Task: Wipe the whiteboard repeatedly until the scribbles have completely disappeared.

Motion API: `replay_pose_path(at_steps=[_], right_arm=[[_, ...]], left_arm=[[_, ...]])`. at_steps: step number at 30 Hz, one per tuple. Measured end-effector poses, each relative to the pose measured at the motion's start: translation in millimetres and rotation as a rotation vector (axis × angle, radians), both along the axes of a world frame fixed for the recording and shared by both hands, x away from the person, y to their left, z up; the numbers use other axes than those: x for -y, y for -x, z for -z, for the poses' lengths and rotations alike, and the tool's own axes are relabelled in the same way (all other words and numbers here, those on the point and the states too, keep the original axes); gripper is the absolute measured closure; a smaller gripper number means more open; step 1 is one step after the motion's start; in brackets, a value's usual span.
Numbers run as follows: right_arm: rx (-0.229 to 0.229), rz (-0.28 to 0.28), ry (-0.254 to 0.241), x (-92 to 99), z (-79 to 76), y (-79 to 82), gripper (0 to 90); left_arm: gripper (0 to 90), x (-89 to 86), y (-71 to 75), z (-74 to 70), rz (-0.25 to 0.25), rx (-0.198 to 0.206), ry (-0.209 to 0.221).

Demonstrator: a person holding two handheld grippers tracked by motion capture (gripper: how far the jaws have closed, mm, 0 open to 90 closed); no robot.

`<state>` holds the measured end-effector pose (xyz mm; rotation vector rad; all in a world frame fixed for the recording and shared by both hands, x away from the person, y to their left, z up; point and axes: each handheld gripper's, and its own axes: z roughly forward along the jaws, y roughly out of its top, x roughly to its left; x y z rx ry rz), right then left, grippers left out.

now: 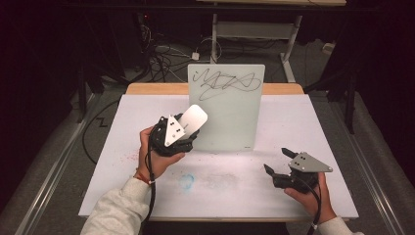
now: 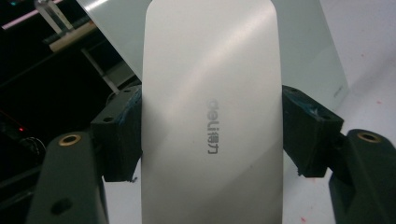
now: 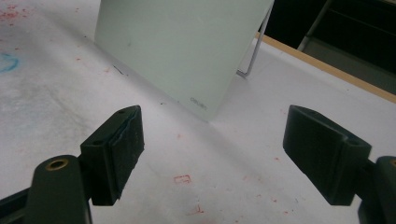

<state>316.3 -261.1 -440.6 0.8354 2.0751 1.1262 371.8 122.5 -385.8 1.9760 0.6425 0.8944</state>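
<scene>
Eraser block, white, flat and round-cornered with grey lettering (image 2: 211, 116), is clamped across its width between the jaws of the left hand-held gripper (image 1: 182, 128), raised above the worktop just in front of the lower left part of the upright pale-green glass writing board (image 1: 227, 105). Black scribbled marker lines (image 1: 226, 82) cross the top of that board, well above the eraser. Judged step: eraser grasped and brought up, wiping not yet begun. The next move calls for lifting the eraser to the scribble, setting its face flat on the glass and stroking across with light pressure so the propped board does not tip. The right hand-held gripper (image 1: 277, 163) hovers low over the white worktop (image 1: 122, 142), jaws wide apart and empty.
</scene>
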Motion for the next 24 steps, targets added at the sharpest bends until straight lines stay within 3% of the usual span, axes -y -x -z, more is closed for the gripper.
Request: replay_pose_path(at_steps=[9,14,24], right_arm=[[-0.006,0.000,0.012,-1.3,2.4,-0.3,20.9],[-0.009,-0.002,0.018,-1.0,3.2,-0.8,20.8],[-0.014,-0.004,0.020,-0.3,4.2,-1.2,20.8]], left_arm=[[29.2,7.0,-17.4,-20.1,-0.061,0.066,0.031],[29.1,14.2,-30.7,-36.4,-0.110,0.129,0.045],[29.1,33.1,-51.4,-43.3,-0.176,0.204,-0.034]])
